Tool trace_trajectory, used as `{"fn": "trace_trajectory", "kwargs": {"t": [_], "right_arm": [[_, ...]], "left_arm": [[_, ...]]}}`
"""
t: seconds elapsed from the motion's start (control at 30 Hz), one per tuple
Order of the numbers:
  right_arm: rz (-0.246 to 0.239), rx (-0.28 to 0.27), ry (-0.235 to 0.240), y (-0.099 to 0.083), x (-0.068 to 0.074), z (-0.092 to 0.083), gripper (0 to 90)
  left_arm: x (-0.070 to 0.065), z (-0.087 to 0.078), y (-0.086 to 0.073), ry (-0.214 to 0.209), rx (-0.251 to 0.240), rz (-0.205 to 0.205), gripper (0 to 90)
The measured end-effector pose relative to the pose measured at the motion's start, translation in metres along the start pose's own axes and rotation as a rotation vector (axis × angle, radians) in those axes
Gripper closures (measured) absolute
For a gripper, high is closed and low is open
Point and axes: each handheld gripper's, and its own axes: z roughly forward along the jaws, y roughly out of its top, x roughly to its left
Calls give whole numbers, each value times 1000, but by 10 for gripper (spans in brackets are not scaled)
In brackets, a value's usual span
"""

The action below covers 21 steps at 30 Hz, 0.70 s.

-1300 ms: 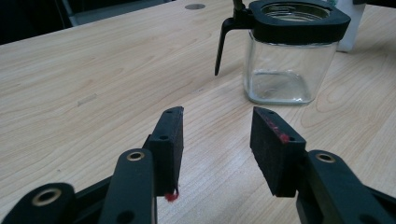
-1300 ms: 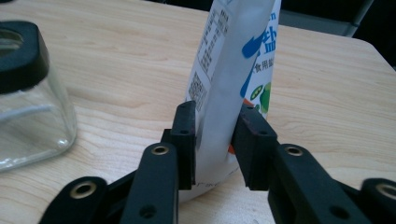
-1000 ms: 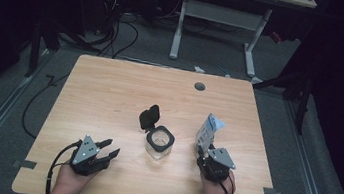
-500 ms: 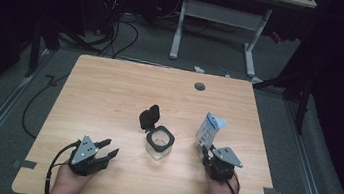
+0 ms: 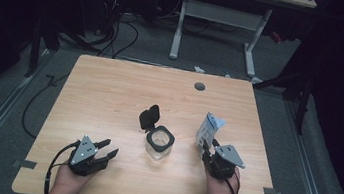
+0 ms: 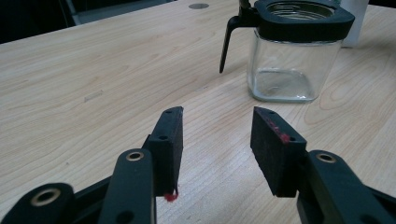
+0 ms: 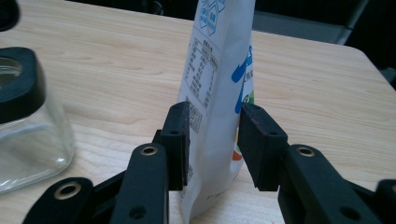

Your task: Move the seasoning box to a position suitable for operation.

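Down at my left, the left gripper (image 5: 100, 149) rests low near the front edge of the light wooden table (image 5: 110, 94), held in my left hand (image 5: 68, 179). Its jaws stand wide apart with nothing between them; in the left gripper view (image 6: 217, 140) I see only bare wood grain in the gap, and the pads point toward the jar farther off.

Next, near the middle of the table, stands a square clear glass jar with a black collar (image 5: 159, 143), upright and open at the top. Its black hinged lid (image 5: 149, 116) is flipped up and back behind it. In the left gripper view the jar (image 6: 294, 60) looks empty.

Just right of the jar, a white paper pouch with blue printing (image 5: 207, 130) stands upright. My right gripper (image 5: 207, 154), held in my right hand (image 5: 223, 184), has its jaws on either side of the pouch's lower part. In the right gripper view (image 7: 214, 140) the left pad presses the pouch (image 7: 219, 84); whether the right pad touches it I cannot tell.
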Motion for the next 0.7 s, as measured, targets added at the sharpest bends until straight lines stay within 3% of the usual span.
{"fn": "trace_trajectory", "kwargs": {"t": [0.17, 0.43, 0.6, 0.7], "right_arm": [[27, 2, -58, 2, 3, 5, 710], [24, 11, -37, 3, -3, 7, 805], [32, 3, -26, 3, -7, 8, 785], [48, 8, -29, 2, -5, 12, 693]], "left_arm": [[-1, -1, 0, 3, 2, -1, 543], [2, -2, -1, 8, -2, -8, 543], [2, -2, -1, 9, -4, -7, 543], [2, -2, -1, 10, -3, -6, 543]]}}
